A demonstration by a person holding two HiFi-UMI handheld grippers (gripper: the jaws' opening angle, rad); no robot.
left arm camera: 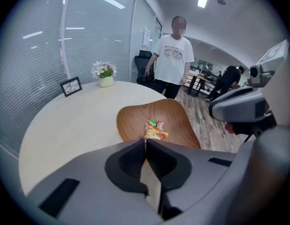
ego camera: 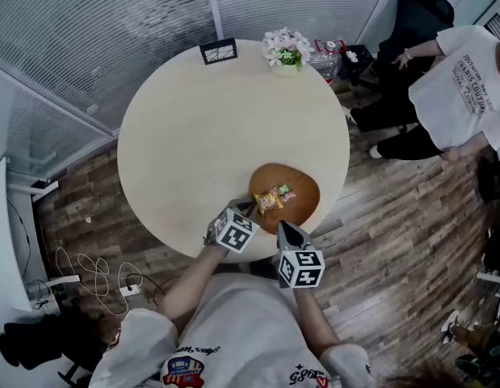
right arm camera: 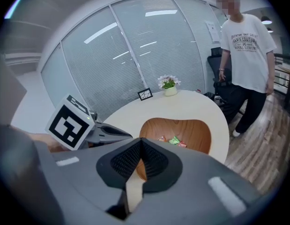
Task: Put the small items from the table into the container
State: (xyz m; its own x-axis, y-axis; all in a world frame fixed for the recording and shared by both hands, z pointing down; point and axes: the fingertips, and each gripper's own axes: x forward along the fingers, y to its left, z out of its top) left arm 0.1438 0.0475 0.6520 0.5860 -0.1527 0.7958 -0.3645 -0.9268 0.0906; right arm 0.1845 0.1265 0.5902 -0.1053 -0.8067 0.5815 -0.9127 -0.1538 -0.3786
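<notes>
The wooden container (ego camera: 308, 186) is sitting at the bench's (ego camera: 193, 128) five o'clock edge, close to the person so both arms are reaching it easily, and the snack packets (ego camera: 270, 200) are already lying inside it. The left gripper (ego camera: 251, 206) is hovering at the container's eight o'clock rim, jaws pressed nearly together, seemingly on nothing, with the packets just beyond its tips. The right gripper (ego camera: 284, 227) is waiting at six o'clock, jaws together and empty.

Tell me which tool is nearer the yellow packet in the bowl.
Left. The left tool pinches an edge of the yellow packet in the wooden bowl; the right tool sits shut, back at the bowl's near rim.
</notes>
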